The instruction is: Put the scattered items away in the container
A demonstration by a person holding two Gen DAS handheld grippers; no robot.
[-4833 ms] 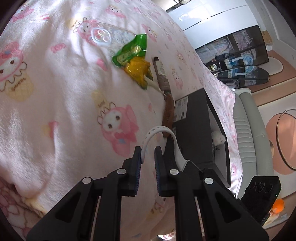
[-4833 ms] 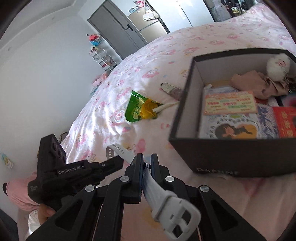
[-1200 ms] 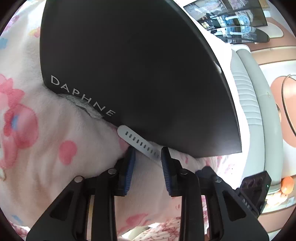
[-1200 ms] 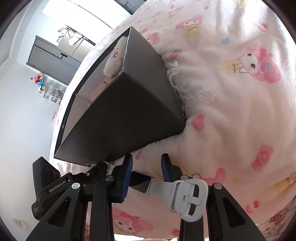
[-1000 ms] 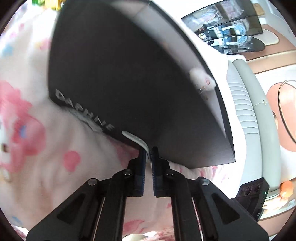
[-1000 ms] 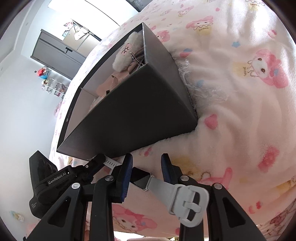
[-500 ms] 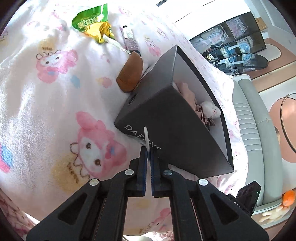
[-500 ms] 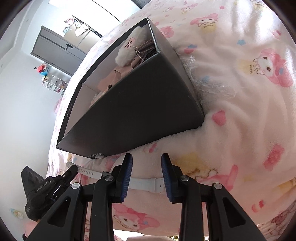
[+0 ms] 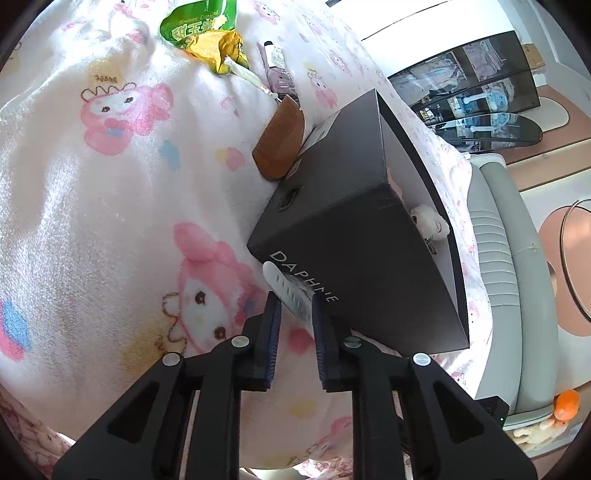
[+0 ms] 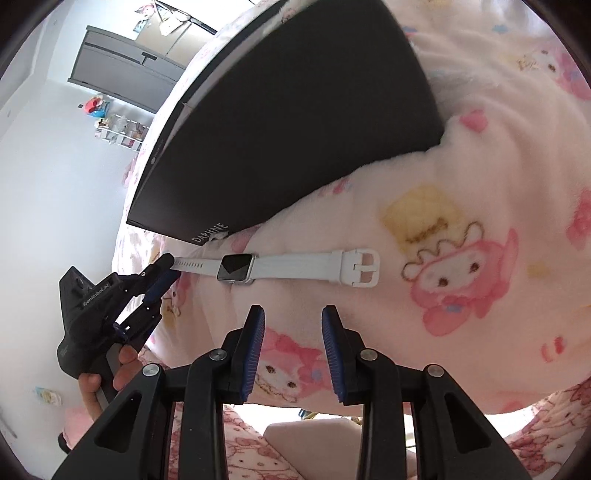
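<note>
Tools flank a white watch [image 10: 291, 266] stretched on the bed beside the black box [image 10: 295, 122].

Right tool [image 10: 293, 325], nearest, hangs over the pink cartoon blanket [image 10: 480, 177] with its jaws partly apart and nothing between them. Just beyond, the watch lies flat and full length, buckle to the right, dark face in the middle, close against the foot of the box but outside it. At its perforated tail the left tool [image 9: 295, 306] is opening its jaws; the strap end sits in the gap, apparently no longer pinched. By its look the band is light, limp and rubbery, so it would sag and swing if taken by one end; the rigid case at the centre seems the surer hold. Farther up the bed lie a brown comb [image 9: 282, 146], a small tube [image 9: 277, 70] and a green and yellow snack packet [image 9: 207, 33].
</note>
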